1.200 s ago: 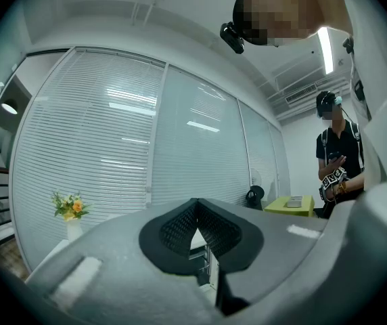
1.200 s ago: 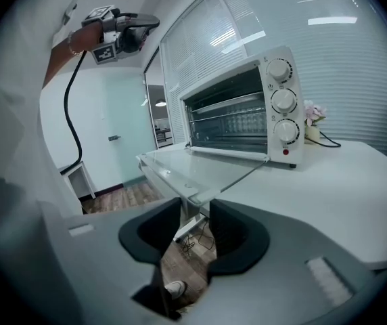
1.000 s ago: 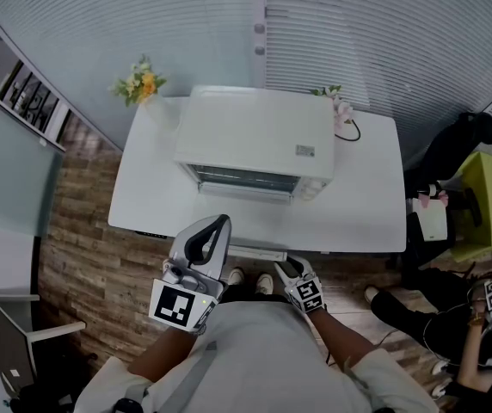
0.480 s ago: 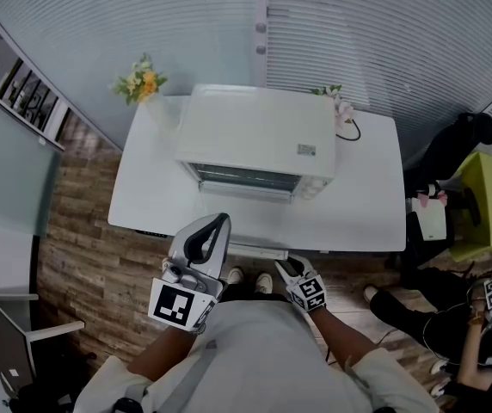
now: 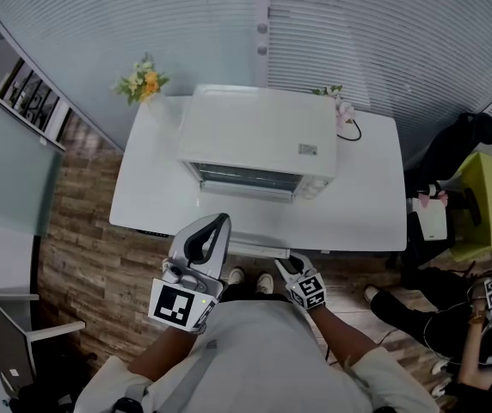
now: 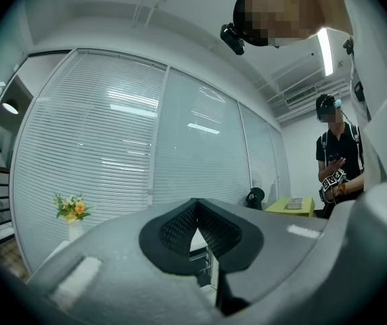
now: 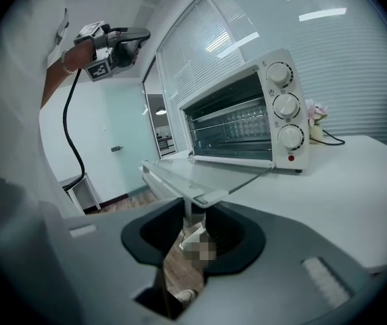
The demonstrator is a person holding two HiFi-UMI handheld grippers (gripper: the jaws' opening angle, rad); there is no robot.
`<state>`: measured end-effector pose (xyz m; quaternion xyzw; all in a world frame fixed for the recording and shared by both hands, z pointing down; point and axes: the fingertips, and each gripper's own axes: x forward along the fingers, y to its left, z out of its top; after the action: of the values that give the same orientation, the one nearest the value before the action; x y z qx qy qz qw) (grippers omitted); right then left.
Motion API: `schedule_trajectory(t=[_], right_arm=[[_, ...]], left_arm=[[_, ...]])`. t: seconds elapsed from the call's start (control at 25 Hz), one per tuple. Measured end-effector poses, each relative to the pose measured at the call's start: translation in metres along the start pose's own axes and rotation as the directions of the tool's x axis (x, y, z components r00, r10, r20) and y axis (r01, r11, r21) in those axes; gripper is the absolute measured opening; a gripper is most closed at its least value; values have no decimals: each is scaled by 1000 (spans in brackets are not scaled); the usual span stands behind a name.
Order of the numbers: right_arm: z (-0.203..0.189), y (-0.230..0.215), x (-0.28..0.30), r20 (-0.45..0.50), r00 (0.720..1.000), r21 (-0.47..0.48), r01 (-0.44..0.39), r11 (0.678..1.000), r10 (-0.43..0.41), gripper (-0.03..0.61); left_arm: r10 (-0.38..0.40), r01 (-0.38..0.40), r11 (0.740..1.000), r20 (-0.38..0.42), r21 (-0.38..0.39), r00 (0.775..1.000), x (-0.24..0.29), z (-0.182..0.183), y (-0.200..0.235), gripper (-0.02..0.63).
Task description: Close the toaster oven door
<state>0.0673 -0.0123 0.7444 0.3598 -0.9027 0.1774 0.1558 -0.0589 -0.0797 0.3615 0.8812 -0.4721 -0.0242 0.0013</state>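
A white toaster oven (image 5: 259,136) stands at the back middle of a white table (image 5: 160,196). In the right gripper view the oven (image 7: 247,117) has its glass door (image 7: 193,175) folded down flat, the handle edge (image 7: 206,196) nearest me. My right gripper (image 7: 195,217) sits just below and short of that handle, jaws part open with nothing between them. In the head view the right gripper (image 5: 285,269) hovers off the table's front edge. My left gripper (image 5: 223,220) is raised left of it, fingertips touching and empty, and in its own view this left gripper (image 6: 195,205) points up at the blinds.
A vase of yellow flowers (image 5: 145,83) stands at the table's back left, and pink flowers (image 5: 341,106) with a black cord at the back right. A person (image 5: 452,317) sits on the floor at right beside a yellow-green table (image 5: 491,196). A white stand (image 5: 14,334) is at left.
The right gripper has drifted slightly to the right. The left gripper and the oven have not moved.
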Motion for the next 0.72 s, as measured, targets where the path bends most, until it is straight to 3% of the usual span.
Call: schedule_trajectory(t=[0.72], right_arm=[[7,0,-3,8,1000,-9,18,1000,-18,103]], left_arm=[[8,-8,1000,17,1,1000,-4,6,0,5]])
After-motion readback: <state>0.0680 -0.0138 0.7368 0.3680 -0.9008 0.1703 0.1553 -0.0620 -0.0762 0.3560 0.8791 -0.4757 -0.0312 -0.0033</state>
